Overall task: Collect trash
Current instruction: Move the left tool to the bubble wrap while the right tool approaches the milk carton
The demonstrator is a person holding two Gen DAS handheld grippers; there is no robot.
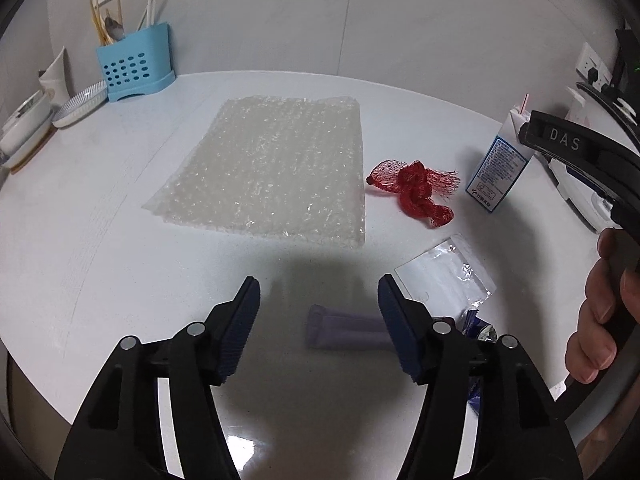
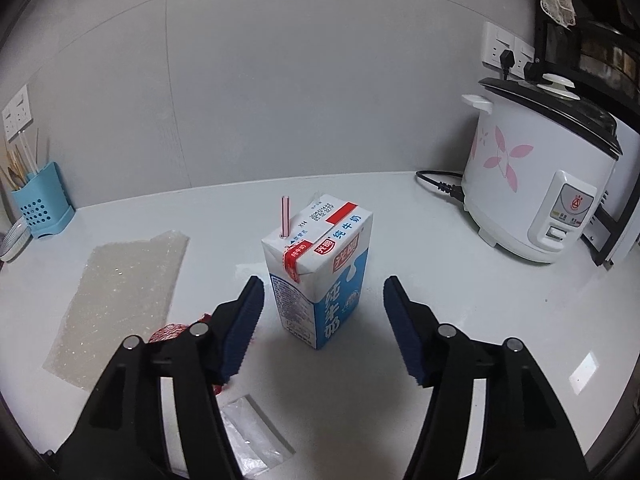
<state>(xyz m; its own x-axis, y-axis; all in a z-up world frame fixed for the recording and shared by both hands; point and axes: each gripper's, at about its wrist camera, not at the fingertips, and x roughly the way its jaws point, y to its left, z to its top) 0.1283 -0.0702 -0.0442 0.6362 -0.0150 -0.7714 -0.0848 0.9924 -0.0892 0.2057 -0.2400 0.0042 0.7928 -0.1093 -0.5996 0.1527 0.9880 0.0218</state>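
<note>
Two hand-held tools hover over a white surface (image 1: 120,208) strewn with rubbish. The left tool (image 1: 318,308) stands with its blue-padded jaws spread apart and nothing between the pads; below and beyond it on the surface lies a small purple wrapper (image 1: 344,332), blurred, untouched by either pad. Just beside the right-hand pad sit a clear plastic bag (image 1: 444,276) and a crumpled blue-and-silver foil wrapper (image 1: 478,328), partly hidden behind the jaw. Farther off, a flat sheet of bubble wrap (image 1: 268,168) lies near the middle of the surface, with a knotted piece of red mesh netting (image 1: 416,188) just to its right. The right tool (image 2: 324,312) is likewise open and grips nothing; an upright milk carton (image 2: 320,276) with a red-and-white straw (image 2: 285,216) in its top stands on the surface ahead of it, in line with the gap between the jaws but clear of both pads. In the left wrist view a person's hand (image 1: 600,312) wraps around that tool's black handle at the right edge. At the back left a blue perforated utensil holder (image 1: 134,64) with chopsticks stands against the wall beside stacked dishes (image 1: 78,104). At the back right a white rice cooker (image 2: 536,184) with pink flower print stands near a wall socket (image 2: 506,50).
</note>
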